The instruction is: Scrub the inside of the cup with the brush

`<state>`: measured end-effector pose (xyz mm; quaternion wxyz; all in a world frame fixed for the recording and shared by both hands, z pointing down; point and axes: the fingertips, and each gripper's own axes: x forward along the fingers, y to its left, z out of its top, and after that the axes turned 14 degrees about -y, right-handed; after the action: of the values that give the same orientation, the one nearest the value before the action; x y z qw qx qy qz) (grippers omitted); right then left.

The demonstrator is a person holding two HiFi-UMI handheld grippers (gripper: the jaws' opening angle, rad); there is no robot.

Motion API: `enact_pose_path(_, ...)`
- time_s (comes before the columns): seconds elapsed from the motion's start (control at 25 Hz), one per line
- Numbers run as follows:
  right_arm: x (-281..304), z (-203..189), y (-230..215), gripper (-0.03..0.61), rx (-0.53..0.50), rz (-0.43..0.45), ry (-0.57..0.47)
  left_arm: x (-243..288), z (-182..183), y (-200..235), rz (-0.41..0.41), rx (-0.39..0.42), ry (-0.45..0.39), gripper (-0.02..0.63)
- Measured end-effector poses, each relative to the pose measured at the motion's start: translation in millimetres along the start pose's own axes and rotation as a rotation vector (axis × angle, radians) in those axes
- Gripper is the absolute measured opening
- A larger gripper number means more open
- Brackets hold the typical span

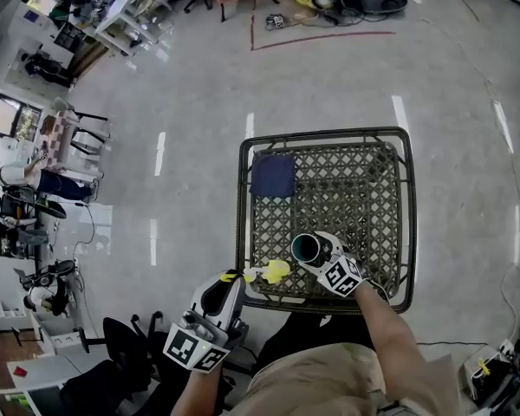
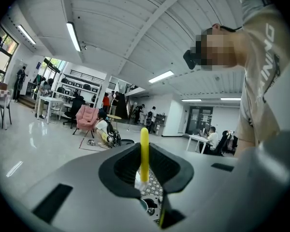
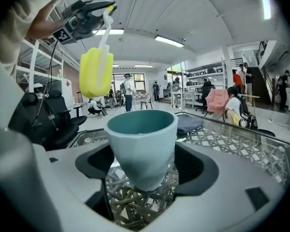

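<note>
A teal cup [image 1: 310, 248] stands upright on the wicker table [image 1: 325, 134], near its front edge. My right gripper [image 1: 319, 253] is open around the cup [image 3: 141, 144], with the jaws on either side and a gap showing on the left. My left gripper [image 1: 231, 279] is shut on the yellow handle [image 2: 144, 153] of the brush. It holds the brush off the table's front left corner. The yellow sponge head [image 1: 276, 270] hangs just left of the cup and above its rim, outside it, as the right gripper view shows the brush [image 3: 96, 74].
A folded dark blue cloth [image 1: 273, 176] lies at the table's back left corner. The table has a black metal rim and a woven top. A black office chair [image 1: 113, 345] stands at my lower left. People, desks and chairs fill the far left of the room.
</note>
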<state>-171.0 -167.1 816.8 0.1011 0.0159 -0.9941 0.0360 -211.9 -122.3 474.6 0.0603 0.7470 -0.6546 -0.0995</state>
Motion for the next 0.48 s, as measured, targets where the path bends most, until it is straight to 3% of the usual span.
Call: enact_pose_path(0.48, 28, -12, 0, 0.387, -0.034, 0.04, -0.021, -10, -12, 13, 0.032, 0.023, 0.061, 0.059)
